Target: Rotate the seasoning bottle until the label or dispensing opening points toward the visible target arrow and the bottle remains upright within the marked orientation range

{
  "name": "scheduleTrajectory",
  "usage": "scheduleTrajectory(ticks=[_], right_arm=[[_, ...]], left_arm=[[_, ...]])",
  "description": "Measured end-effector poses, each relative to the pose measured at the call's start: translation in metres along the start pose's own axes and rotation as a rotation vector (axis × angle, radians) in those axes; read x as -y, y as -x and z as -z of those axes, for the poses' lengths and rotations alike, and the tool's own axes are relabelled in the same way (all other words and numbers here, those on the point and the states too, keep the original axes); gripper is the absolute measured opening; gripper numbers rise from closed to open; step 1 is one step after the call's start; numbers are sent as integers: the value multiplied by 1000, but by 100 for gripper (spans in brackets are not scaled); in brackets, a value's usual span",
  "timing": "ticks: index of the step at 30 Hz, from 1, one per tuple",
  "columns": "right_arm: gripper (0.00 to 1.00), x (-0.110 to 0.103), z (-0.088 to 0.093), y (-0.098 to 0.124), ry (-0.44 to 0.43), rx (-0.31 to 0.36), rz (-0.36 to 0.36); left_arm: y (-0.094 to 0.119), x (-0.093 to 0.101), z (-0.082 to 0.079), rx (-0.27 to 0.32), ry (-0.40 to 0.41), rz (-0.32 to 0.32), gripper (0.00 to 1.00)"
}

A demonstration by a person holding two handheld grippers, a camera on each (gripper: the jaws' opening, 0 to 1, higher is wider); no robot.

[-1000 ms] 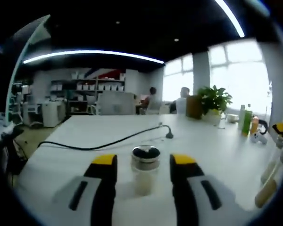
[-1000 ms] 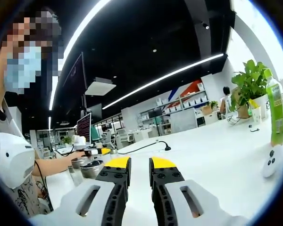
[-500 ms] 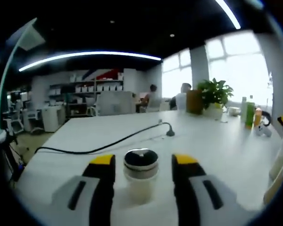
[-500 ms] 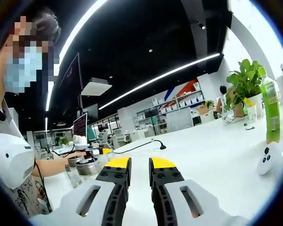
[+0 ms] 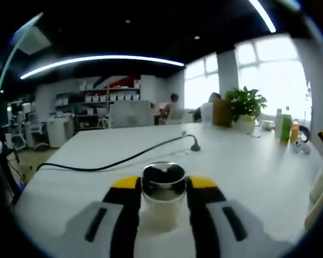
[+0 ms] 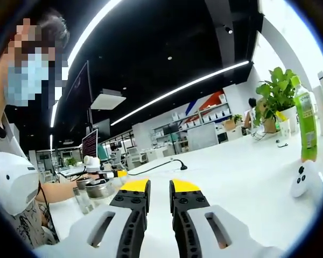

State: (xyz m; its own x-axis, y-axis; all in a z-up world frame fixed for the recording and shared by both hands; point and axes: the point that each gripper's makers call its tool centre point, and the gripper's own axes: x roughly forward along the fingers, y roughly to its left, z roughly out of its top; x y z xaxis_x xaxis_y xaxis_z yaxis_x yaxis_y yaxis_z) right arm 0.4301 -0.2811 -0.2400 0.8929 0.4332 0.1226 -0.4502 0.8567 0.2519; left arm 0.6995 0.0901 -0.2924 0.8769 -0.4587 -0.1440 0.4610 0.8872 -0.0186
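The seasoning bottle (image 5: 162, 196) is a small clear jar with a shiny metal cap and a dark top. It stands upright on the white table (image 5: 247, 166). My left gripper (image 5: 162, 185) has its yellow-tipped jaws pressed against both sides of the jar just below the cap. In the right gripper view the same jar (image 6: 98, 188) shows at the far left, beside a yellow fingertip (image 6: 121, 173) of the left gripper. My right gripper (image 6: 160, 188) hovers above the table with its jaws nearly together and nothing between them.
A black cable (image 5: 124, 158) runs across the table behind the jar. A potted plant (image 5: 245, 105) and several bottles (image 5: 282, 126) stand at the far right. A green bottle (image 6: 306, 126) and a white controller (image 6: 301, 180) sit to the right. A person's arm (image 6: 56, 191) reaches in from the left.
The left gripper's jaws have closed in from either side onto the jar. The right gripper's view has drifted slightly; its jaws are unchanged.
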Motion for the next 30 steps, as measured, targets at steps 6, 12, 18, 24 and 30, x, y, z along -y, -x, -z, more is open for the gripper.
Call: scheduleTrajectory(ticks=[6, 12, 18, 24, 30], right_arm=[[12, 0, 2, 1, -4, 1, 4], [11, -2, 1, 2, -5, 3, -4], [11, -3, 1, 2, -5, 5, -8], [10, -4, -2, 3, 1, 10, -14], [10, -6, -1, 2, 2, 8, -24]], left_arm=[[-3, 0, 0, 7, 2, -4, 35], [-2, 0, -1, 17, 6, 19, 34], [-3, -2, -2, 22, 12, 20, 33], [-4, -2, -3, 13, 5, 20, 32], [-2, -1, -2, 5, -10, 15, 32]])
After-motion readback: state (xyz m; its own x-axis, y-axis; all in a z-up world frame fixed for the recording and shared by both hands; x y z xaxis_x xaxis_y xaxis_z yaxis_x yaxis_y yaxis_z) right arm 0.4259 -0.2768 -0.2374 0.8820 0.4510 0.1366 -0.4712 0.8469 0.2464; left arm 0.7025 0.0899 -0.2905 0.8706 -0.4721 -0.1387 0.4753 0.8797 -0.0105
